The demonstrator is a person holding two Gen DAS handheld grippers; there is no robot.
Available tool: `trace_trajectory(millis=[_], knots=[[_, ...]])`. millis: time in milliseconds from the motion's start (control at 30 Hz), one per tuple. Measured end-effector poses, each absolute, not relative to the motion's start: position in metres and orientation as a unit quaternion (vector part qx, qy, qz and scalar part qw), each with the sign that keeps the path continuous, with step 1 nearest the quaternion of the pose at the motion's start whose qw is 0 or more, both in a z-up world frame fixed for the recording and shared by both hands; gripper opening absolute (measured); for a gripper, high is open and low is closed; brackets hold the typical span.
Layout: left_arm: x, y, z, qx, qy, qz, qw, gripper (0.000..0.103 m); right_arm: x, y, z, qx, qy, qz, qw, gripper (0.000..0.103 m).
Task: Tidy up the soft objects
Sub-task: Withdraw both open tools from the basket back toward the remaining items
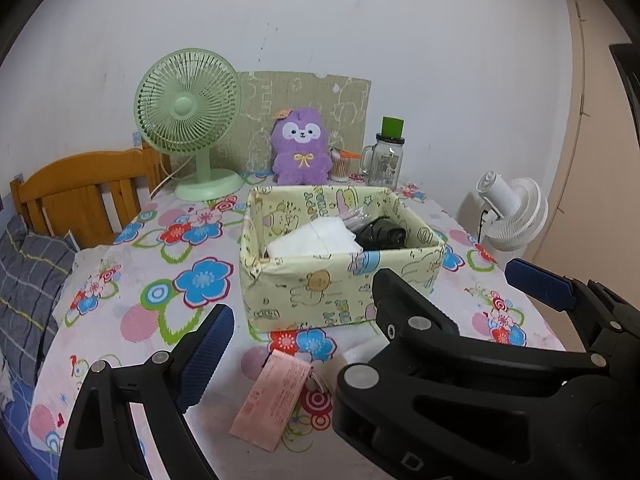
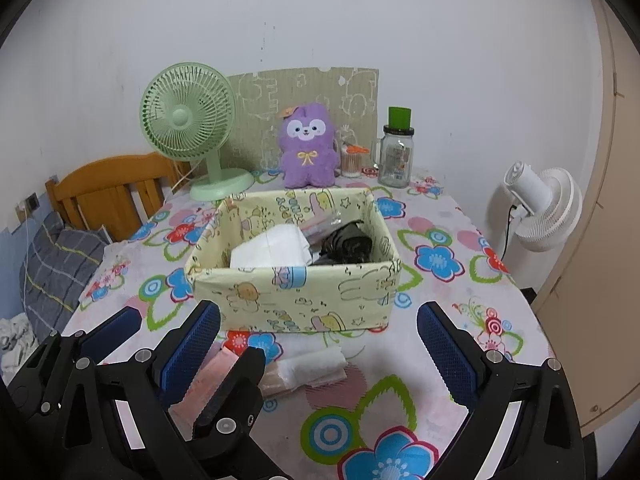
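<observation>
Wide, empty blue-padded fingers [image 2: 319, 356] of both hands; flat pink paper packet [image 2: 218, 376] at seven o'clock, rolled white cloth [image 2: 312, 364] dead ahead, nearer right

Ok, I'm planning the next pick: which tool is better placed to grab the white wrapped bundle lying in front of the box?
Right. The white wrapped bundle lies just ahead of the right tool, roughly centred between its open fingers.
</observation>
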State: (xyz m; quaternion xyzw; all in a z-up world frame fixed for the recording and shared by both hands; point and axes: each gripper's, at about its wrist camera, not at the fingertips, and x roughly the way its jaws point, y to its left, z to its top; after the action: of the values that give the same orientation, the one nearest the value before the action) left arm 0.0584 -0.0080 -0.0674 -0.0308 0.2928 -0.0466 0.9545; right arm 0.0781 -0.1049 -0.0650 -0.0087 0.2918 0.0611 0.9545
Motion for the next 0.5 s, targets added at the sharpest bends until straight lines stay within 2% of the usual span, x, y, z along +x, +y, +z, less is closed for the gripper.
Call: trace_trajectory(millis=[500], knots=[[0.061,-0.004,-0.096,-0.036,0.324,-0.043,0.944,0.093,0.085,-0.099,-0.097,-0.009,0.329,0.071,0.942,0.100]])
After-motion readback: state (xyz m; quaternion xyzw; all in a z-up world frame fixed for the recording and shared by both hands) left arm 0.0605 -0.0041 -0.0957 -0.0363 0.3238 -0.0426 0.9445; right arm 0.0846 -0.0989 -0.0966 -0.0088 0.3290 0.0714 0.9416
